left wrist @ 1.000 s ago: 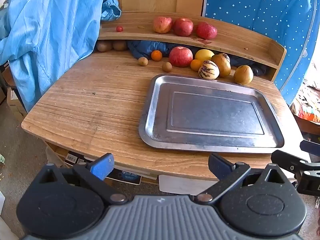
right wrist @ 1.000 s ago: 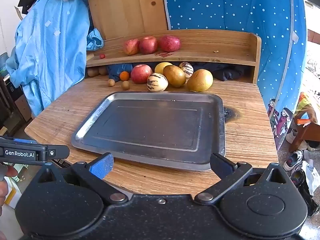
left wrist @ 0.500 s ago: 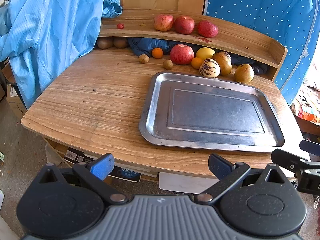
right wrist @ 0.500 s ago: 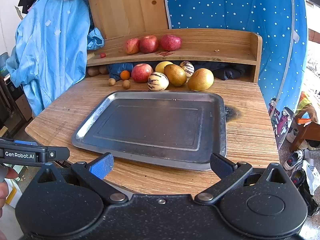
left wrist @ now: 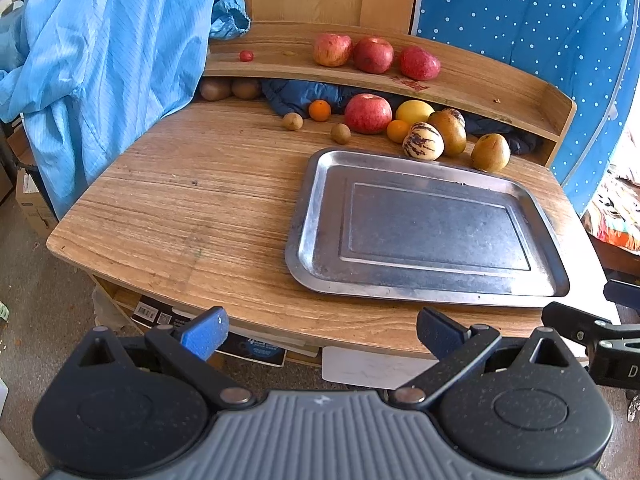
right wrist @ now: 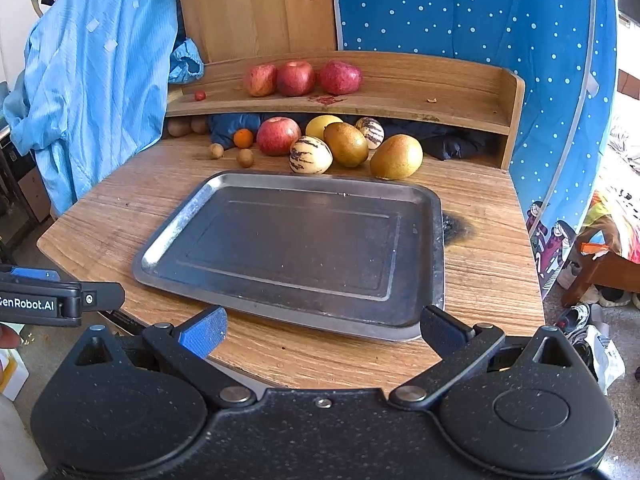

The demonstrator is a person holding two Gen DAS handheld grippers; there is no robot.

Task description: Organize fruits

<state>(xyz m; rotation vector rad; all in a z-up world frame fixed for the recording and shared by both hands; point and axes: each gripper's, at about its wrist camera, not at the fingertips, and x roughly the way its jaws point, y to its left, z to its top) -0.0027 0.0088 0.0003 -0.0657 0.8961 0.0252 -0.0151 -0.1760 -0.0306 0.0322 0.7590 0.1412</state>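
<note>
An empty metal tray point(left wrist: 316, 216) point(right wrist: 180, 224) lies on the wooden table. Behind it sits a row of fruit: a red apple point(left wrist: 368, 113) point(right wrist: 278, 135), a striped melon point(left wrist: 423, 146) point(right wrist: 310, 155), brown pears point(left wrist: 490, 152) point(right wrist: 396, 157), a yellow fruit point(left wrist: 414, 111), small oranges point(left wrist: 319, 110) and kiwis point(left wrist: 341, 133). Three red apples point(left wrist: 373, 55) point(right wrist: 296, 77) rest on the raised shelf. My left gripper point(left wrist: 320, 334) hangs open off the table's near edge. My right gripper point(right wrist: 322, 330) is open over the tray's near rim. Both hold nothing.
A blue garment point(left wrist: 100, 60) hangs at the table's left. A tiny red fruit point(left wrist: 246, 55) lies on the shelf point(left wrist: 480, 80). Dark blue cloth point(left wrist: 296, 94) is stuffed under the shelf. A scorch mark point(right wrist: 456, 228) sits right of the tray. Boxes lie under the table.
Both grippers have edged slightly forward and up, so the table sits a little lower in view. Their jaws stay open. No fruit has moved.
</note>
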